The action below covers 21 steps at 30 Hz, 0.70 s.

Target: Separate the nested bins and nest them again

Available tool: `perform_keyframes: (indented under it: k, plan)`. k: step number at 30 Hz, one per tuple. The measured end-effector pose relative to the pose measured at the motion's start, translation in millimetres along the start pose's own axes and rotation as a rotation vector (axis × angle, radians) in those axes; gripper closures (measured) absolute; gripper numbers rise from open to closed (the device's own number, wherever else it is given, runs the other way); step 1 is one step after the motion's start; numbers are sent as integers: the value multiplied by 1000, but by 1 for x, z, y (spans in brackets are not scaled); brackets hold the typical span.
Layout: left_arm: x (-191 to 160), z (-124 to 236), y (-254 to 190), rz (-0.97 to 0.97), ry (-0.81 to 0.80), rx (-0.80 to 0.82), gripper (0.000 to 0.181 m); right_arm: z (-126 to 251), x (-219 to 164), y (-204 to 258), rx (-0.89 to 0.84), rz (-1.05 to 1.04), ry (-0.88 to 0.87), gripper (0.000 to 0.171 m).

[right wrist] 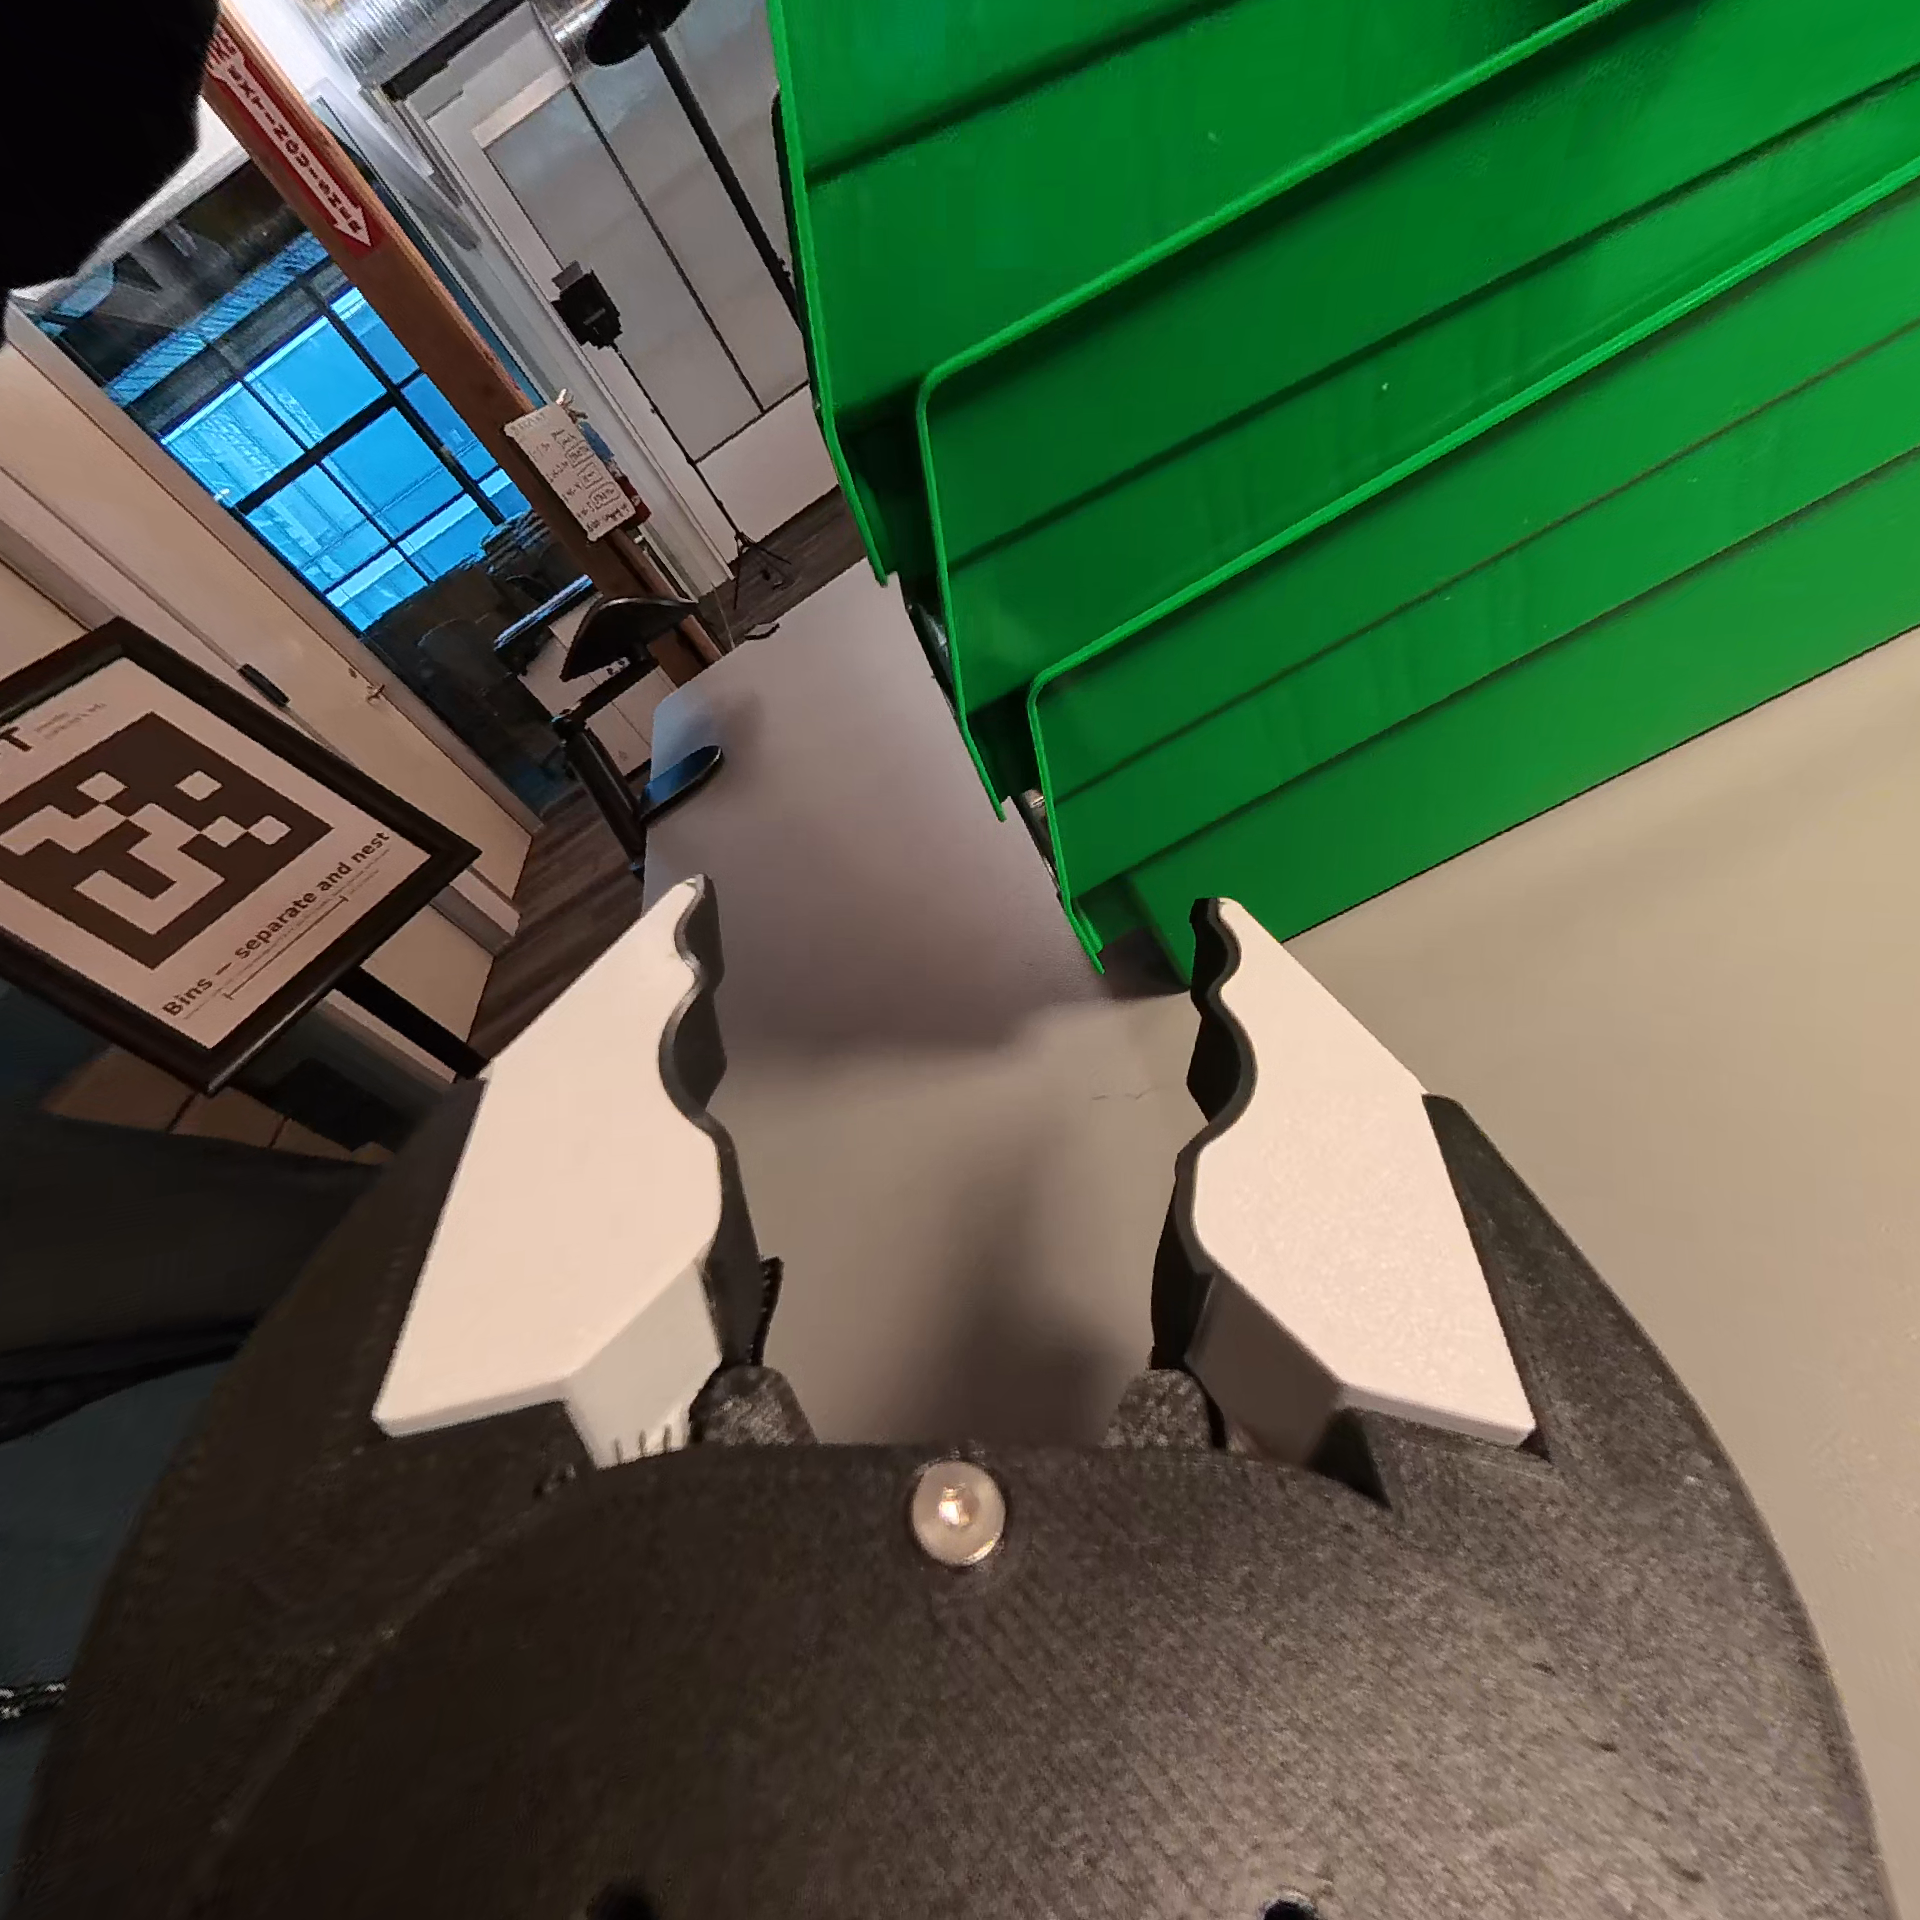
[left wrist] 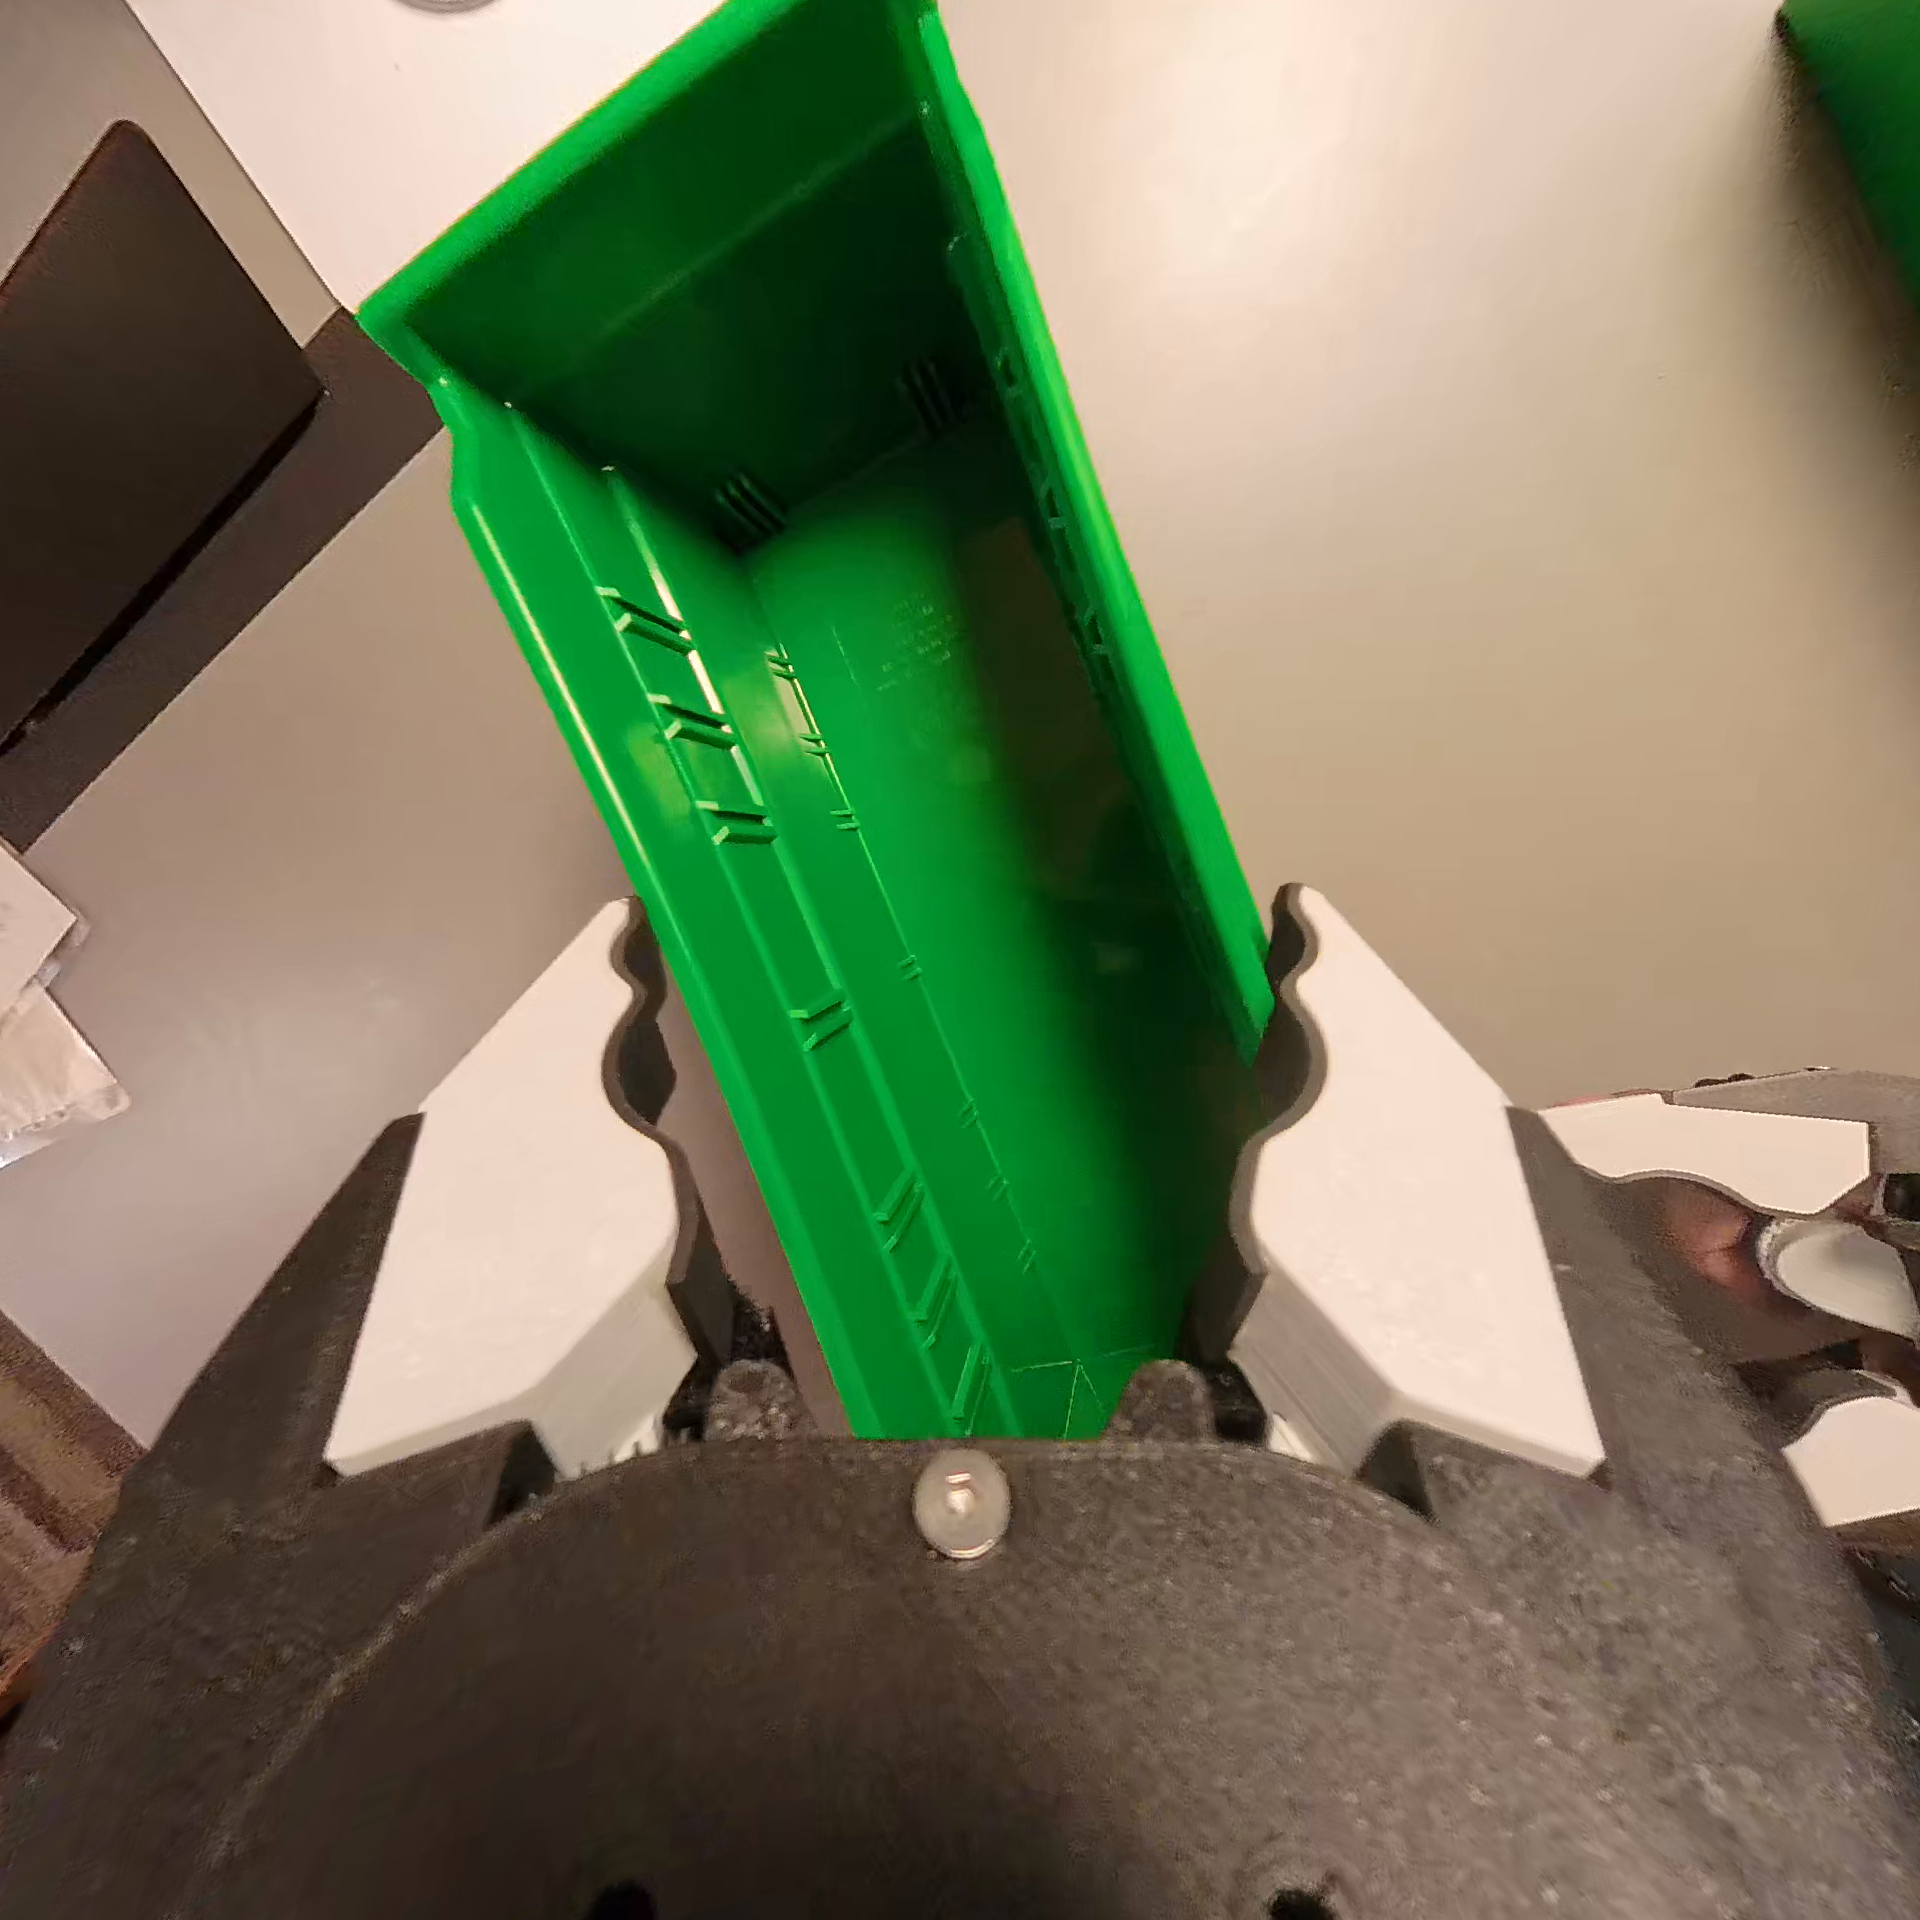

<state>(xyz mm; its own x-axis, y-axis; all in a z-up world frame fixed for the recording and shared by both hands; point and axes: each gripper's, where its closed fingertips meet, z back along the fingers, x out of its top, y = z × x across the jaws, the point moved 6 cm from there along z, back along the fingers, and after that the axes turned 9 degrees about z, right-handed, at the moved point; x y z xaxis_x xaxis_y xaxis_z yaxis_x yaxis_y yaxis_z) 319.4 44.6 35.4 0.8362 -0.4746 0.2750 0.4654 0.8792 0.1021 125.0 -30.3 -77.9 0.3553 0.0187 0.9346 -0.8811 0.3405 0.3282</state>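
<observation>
Green plastic bin [left wrist: 914, 831] held lengthwise in left gripper [left wrist: 961, 997], above grey counter [left wrist: 1507, 520], right gripper [right wrist: 951, 997] wide and empty, just beside nested green bin stack [right wrist: 1403, 499] near counter's edge.

bin stack [right wrist: 1403, 468] — cropped top, right | second bin [left wrist: 1870, 156] — mostly cropped

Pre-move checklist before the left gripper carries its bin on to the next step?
1. Left gripper around the single green bin: cannot tell whether it is clamped; a gap shows at the left finger.
2. Bin interior empty: ok.
3. Right gripper open and empty: ok.
4. Right gripper clear of the nested green stack: ok, its right fingertip is close to the lowest bin.
5. Table beside the stack bare: ok.
</observation>
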Motion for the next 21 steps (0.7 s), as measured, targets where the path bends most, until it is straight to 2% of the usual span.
perform_keyframes:
  k: [8, 15, 21]
  plan:
    - [1, 15, 5, 18, -37, 0, 75, 0, 0, 0, 0, -5, -1, 80]
    - [7, 59, 19, 42, -134, -29, 75, 0, 0, -1, -1, -8, -2, 80]
    - [-7, 102, 51, 108, -247, -81, 76, 1, 0, -1, -1, -11, -5, 80]
